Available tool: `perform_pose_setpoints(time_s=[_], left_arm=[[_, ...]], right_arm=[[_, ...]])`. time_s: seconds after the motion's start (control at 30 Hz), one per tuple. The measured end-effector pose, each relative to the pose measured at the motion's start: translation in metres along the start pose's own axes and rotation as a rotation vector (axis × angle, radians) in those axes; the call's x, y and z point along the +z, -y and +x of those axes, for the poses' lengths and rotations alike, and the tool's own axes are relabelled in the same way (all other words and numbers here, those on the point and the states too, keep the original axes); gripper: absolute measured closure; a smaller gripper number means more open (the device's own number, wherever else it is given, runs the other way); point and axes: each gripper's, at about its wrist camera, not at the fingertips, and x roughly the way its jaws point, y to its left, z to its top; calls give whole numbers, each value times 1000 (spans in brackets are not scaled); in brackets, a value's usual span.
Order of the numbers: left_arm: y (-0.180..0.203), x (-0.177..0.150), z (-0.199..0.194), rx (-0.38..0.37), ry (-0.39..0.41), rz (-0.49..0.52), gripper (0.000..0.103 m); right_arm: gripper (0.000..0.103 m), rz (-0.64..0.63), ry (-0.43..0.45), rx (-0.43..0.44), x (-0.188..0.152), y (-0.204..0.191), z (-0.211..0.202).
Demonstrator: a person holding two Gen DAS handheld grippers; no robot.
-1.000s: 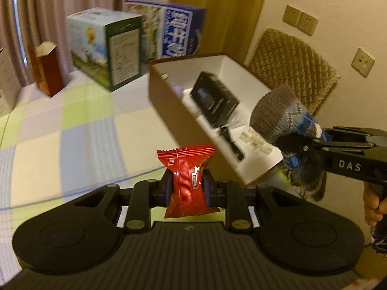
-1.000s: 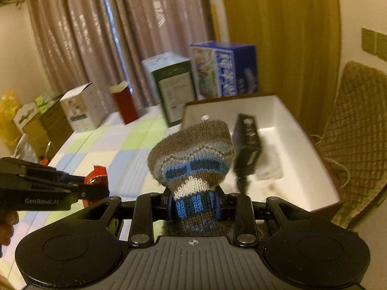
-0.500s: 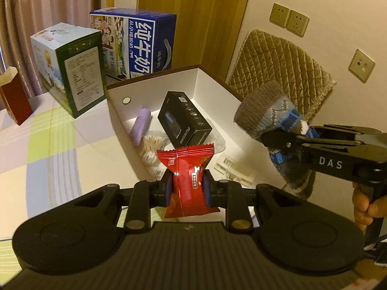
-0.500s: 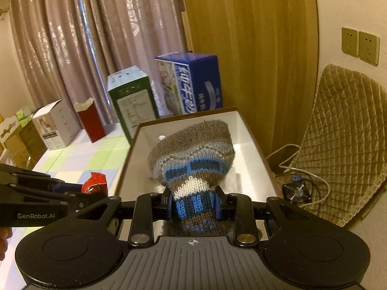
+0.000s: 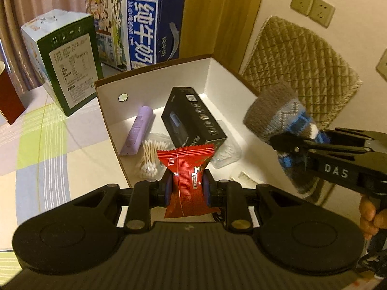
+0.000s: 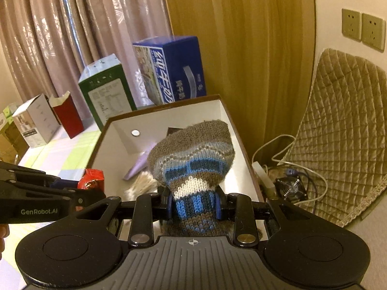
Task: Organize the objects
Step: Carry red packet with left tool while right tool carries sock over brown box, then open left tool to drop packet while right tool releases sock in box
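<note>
Two tools hang over the open box [image 5: 154, 68], each loaded: the left tool [image 5: 187, 188] is clamped on a red snack packet [image 5: 186, 169], the right tool [image 6: 193, 203] pinches a knitted sock [image 6: 191, 154]. Inside lie a black carton [image 5: 193, 118], a purple tube [image 5: 139, 130] and cotton swabs [image 5: 151, 158]. Released together, the tools may collide; the sock could snag on the box wall and spill onto the tabletop [image 5: 48, 145].
</note>
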Motion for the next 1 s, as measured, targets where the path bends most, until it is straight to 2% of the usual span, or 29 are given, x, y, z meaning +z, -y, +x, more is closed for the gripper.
perform_pose_setpoints(time_s=[0.43,0.63,0.7,0.77,0.8,0.87,0.93,1.0], left_arm=[[-9,19,47,51,-62,-8,82],[-12,26,57,65,-57,-5,82],[-13,28,59,61,-57,-5,75],[-15,29,60,68,-54,-13,60],[-15,29,60,70,-51,-8,59],[-14,30,59,71,-47,3,48],[-14,29,58,70,-40,8,41],[-14,28,56,65,-34,11,40]], right_arm=[[75,-6,-44,5,9,10,38],[75,-11,-47,8,13,11,45],[75,-10,-50,9,13,12,46],[75,-11,-51,6,14,13,48],[75,-10,-52,6,14,13,49],[75,-9,-56,5,14,14,51],[75,-9,-59,3,13,14,52],[75,-8,-62,3,13,15,54]])
